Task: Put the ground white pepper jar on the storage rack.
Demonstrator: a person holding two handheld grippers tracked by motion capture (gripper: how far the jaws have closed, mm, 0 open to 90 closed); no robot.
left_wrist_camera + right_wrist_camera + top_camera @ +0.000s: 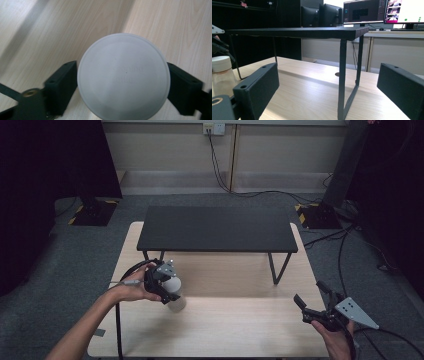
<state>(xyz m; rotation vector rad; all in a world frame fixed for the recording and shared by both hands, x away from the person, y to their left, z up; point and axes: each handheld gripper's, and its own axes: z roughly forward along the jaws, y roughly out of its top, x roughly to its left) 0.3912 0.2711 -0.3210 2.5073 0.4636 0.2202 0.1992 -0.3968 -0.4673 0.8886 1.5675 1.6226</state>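
Observation:
A clear jar (176,301) with a white lid (123,76) stands upright on the left part of the light wooden table (240,325). My left gripper (171,290) comes down on it from above, and its two black jaws sit against opposite sides of the jar just under the lid. In the right gripper view the jar (220,72) stands at the far left, with the left gripper above it. Over the table's front right corner my right gripper (309,292) is held open with nothing between its jaws, pointing toward the black shelf.
A low black shelf (215,227) on thin metal legs (342,80) spans the back half of the table. Cables and two stand bases (92,212) lie on the grey floor beyond. Lit monitors (384,11) stand on a desk behind.

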